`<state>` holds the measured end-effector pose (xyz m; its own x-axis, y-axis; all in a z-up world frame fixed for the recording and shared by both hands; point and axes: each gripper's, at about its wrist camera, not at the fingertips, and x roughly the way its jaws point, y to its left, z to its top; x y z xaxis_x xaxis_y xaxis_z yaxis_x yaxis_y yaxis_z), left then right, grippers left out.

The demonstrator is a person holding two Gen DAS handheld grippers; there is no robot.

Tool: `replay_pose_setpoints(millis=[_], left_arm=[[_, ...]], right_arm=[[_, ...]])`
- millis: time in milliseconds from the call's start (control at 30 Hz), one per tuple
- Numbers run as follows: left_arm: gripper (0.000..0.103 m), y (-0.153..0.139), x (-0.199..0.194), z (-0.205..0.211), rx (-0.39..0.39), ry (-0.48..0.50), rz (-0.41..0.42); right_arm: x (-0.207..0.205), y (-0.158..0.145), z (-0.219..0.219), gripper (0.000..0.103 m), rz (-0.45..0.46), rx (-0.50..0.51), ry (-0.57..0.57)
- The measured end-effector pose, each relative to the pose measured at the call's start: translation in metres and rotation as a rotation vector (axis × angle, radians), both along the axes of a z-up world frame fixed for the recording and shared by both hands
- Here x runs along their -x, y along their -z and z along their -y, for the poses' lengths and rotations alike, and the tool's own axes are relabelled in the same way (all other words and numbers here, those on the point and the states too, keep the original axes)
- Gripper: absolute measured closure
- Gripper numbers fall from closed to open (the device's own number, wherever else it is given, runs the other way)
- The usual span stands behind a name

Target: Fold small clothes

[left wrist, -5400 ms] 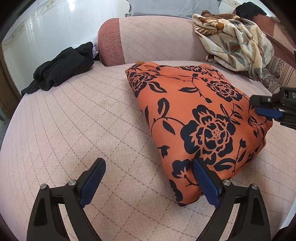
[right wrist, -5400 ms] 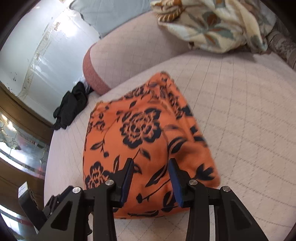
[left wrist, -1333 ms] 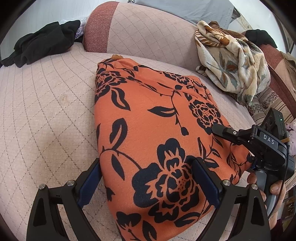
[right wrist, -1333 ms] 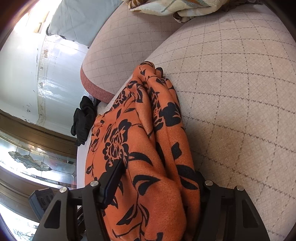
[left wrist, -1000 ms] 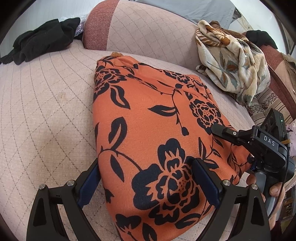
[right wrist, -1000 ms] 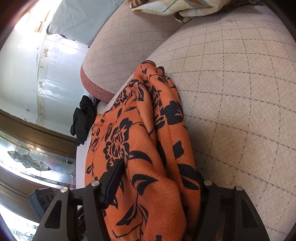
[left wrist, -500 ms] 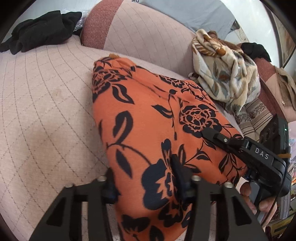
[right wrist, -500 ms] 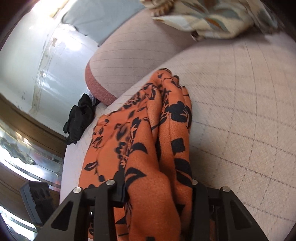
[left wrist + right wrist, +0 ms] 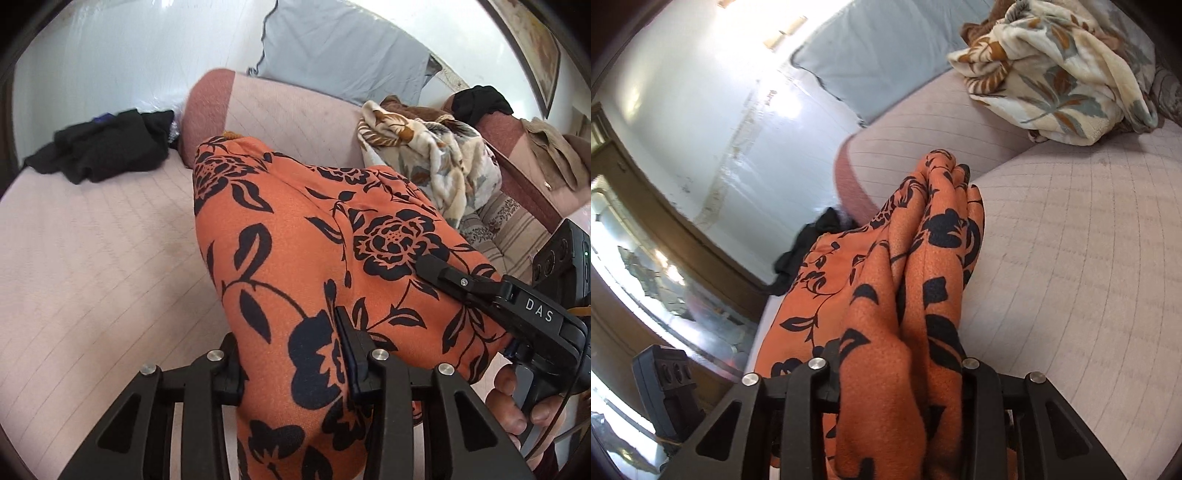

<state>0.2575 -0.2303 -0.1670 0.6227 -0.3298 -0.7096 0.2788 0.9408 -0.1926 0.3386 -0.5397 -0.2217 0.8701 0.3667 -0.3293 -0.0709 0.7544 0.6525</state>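
Left wrist | left hand-held gripper (image 9: pixel 291 354) clamps orange garment (image 9: pixel 295 236) | right hand-held gripper (image 9: pixel 897 373) clamps it too

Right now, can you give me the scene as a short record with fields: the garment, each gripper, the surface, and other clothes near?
garment: orange cloth with black flowers, folded, near end raised, far end resting against the backrest
left gripper: shut on one near part of the cloth; jaws have just been closing
right gripper: shut on bunched layers of the same cloth; jaws have just been closing
surface: pink quilted sofa seat
other clothes: black garment at the far left; floral blanket at the far right
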Motion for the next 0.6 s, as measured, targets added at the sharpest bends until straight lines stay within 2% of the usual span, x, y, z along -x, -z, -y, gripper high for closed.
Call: replay_pose_setpoints(millis=[33, 67, 100, 267, 400, 433, 467, 500, 600], left_arm=[[0.063, -0.002, 0.008, 0.001, -0.007, -0.005, 0.003], [0.063, 0.000, 0.018, 0.000, 0.117, 0.109, 0.231], [0.063, 0.003, 0.028, -0.008, 0.110, 0.111, 0.237], [0.063, 0.042, 0.062, -0.026, 0.077, 0.089, 0.193], [0.060, 0.077, 0.061, -0.029, 0.020, 0.081, 0.078], [0.052, 0.085, 0.060, -0.030, -0.010, 0.078, 0.060], [0.048, 0.088, 0.061, -0.032, -0.024, 0.066, 0.058], [0.046, 0.085, 0.062, -0.033, -0.087, 0.093, -0.038], [0.044, 0.067, 0.070, -0.034, -0.124, 0.093, 0.027]], right_arm=[[0.010, 0.000, -0.003, 0.067, 0.005, -0.011, -0.006], [0.018, -0.001, -0.009, 0.067, 0.009, -0.015, -0.012], [0.026, 0.000, -0.014, 0.067, 0.013, -0.016, -0.021], [0.078, 0.025, -0.038, 0.067, -0.002, -0.032, -0.060], [0.094, 0.060, -0.057, 0.067, -0.118, -0.042, -0.061], [0.097, 0.071, -0.061, 0.067, -0.159, -0.048, -0.055], [0.101, 0.084, -0.064, 0.064, -0.217, -0.057, -0.049], [0.104, 0.091, -0.065, 0.060, -0.252, -0.061, -0.039], [0.119, 0.092, -0.054, 0.046, -0.290, -0.074, -0.014]])
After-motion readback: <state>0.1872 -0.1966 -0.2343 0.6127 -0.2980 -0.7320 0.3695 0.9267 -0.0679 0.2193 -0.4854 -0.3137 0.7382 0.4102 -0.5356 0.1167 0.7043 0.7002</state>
